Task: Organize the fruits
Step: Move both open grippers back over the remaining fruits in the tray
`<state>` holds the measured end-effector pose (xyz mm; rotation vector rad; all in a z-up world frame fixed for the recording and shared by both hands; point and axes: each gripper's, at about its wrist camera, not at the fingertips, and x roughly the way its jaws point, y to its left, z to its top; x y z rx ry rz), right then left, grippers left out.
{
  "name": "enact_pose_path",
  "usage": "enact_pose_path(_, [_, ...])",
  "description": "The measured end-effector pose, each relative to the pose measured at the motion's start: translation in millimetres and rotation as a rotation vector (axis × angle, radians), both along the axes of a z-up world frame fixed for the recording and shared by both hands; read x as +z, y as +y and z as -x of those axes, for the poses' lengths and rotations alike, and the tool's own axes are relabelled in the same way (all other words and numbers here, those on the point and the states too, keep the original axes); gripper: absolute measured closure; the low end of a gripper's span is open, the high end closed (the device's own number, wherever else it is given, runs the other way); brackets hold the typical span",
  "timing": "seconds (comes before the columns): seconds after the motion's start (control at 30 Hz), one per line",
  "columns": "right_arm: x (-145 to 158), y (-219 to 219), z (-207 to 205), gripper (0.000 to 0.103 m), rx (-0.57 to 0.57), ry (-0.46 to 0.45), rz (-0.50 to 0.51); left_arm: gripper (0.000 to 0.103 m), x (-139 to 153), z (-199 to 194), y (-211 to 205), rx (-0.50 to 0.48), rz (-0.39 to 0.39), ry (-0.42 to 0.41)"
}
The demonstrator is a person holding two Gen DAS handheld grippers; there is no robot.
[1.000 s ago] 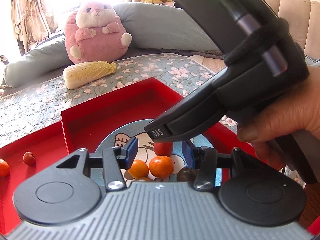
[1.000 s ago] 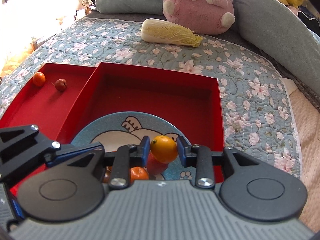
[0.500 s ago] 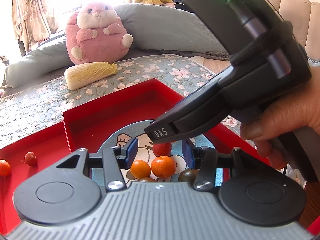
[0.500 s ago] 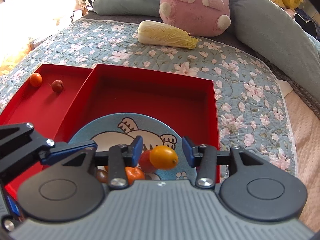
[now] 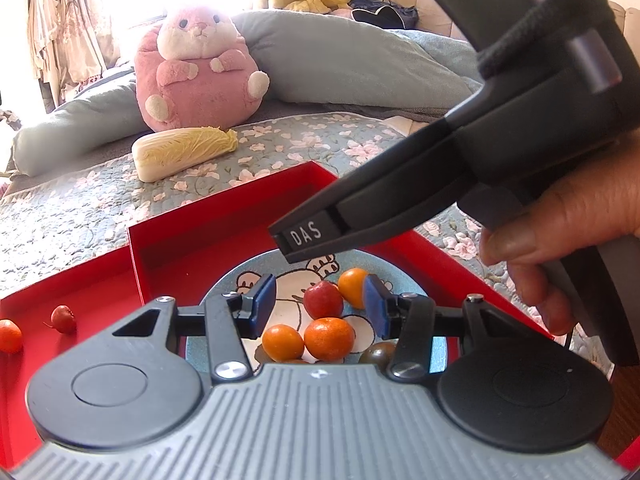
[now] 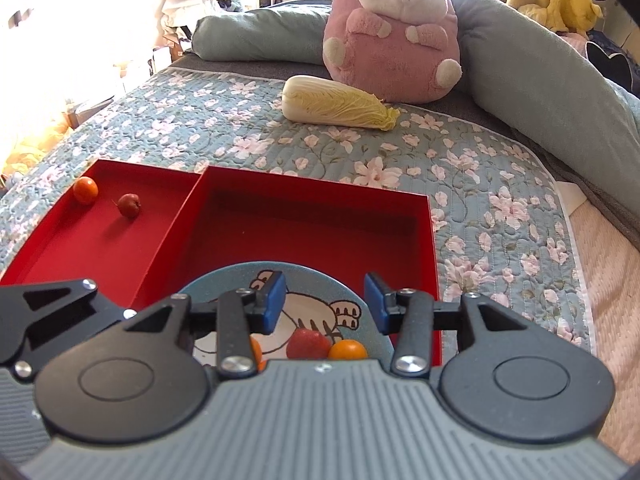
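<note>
Both grippers look the same up close: ribbed grey body, two round black discs, black linkage arms with silver screws, blue pads on the fingers. Left gripper point(image 5: 319, 303), right gripper point(image 6: 325, 303). The right one's black handle has "DAS" in white on the nose and a black strap. The hand point(image 5: 568, 236) is bare brownish skin.

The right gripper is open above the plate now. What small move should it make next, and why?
Probably lift clear and back off. The right gripper is open and holds nothing, and the orange fruit lies on the plate beside the red fruit. The left gripper, also open, hovers over the same pile, so withdrawing would give it room.
</note>
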<state>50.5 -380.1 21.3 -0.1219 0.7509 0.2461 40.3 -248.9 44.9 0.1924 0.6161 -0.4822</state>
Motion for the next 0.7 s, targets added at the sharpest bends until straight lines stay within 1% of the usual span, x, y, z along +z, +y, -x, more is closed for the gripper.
enact_pose_path(0.33, [4,4,0,0.057,0.008,-0.023,-0.010,0.049,4,-1,9,0.024,0.007,-0.007])
enact_pose_path(0.7, [10,26,-5,0.057,0.043,-0.036,-0.011,0.048,10,-6,38,0.079,0.016,-0.015])
